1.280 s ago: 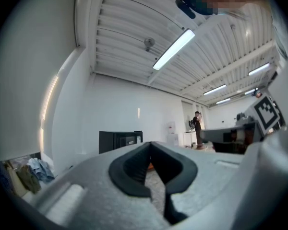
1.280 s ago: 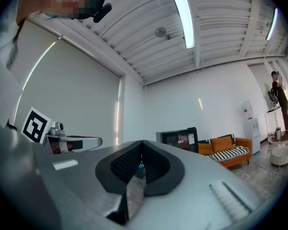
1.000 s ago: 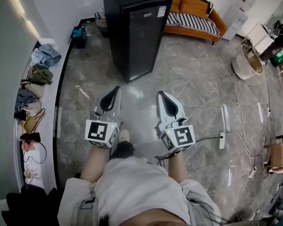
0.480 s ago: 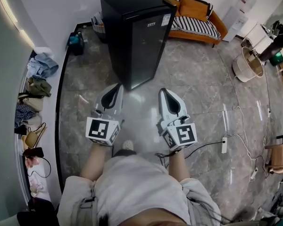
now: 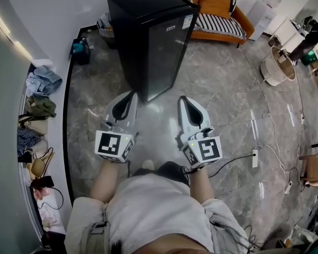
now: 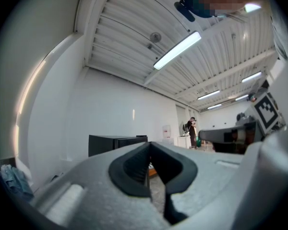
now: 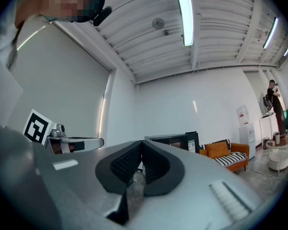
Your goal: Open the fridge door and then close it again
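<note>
A tall black fridge (image 5: pixel 151 33) with a dark glass door stands on the grey marble floor, its door closed. My left gripper (image 5: pixel 130 95) and right gripper (image 5: pixel 182 99) are held side by side, pointing at it from a short way off, neither touching it. Both are shut with nothing between the jaws. In the left gripper view the fridge (image 6: pixel 116 143) shows low beyond the closed left gripper (image 6: pixel 150 145). In the right gripper view the fridge (image 7: pixel 175 142) stands just past the closed right gripper (image 7: pixel 141 143).
An orange sofa (image 5: pixel 217 12) with a striped cushion stands behind the fridge on the right. Clothes and bags (image 5: pixel 37 105) line the curved left wall. A white power strip (image 5: pixel 255 157) with cables lies on the floor at right. A round beige tub (image 5: pixel 277 67) sits far right.
Both grippers and the person have moved forward toward the fridge, which now looms larger and closer. The jaws stayed shut.
</note>
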`<state>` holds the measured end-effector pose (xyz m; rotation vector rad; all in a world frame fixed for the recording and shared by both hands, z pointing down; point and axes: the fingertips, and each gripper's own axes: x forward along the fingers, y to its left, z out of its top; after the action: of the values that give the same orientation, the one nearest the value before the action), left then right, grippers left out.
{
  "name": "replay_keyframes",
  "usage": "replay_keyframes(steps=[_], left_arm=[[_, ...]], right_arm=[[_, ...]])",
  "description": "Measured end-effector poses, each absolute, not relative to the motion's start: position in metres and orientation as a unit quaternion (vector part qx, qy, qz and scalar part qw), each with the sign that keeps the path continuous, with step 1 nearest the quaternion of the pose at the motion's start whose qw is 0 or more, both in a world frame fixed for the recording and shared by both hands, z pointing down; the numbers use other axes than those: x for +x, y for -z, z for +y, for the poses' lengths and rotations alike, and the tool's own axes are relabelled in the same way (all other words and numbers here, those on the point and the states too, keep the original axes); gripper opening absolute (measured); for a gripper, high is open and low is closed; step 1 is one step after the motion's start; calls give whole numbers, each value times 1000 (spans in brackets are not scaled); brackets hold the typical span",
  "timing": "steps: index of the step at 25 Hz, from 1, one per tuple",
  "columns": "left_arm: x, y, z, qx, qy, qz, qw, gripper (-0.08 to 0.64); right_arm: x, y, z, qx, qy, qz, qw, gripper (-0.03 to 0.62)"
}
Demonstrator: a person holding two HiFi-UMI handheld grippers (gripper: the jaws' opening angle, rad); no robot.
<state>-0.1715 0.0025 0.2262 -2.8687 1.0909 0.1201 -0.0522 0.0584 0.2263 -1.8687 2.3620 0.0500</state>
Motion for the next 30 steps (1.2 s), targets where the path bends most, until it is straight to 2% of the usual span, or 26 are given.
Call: replay_keyframes(steps=[30], left_arm=[[-97, -243, -137, -907, -26, 420, 29, 2]], right_arm=[[41, -235, -102, -570, -20, 820, 33, 2]])
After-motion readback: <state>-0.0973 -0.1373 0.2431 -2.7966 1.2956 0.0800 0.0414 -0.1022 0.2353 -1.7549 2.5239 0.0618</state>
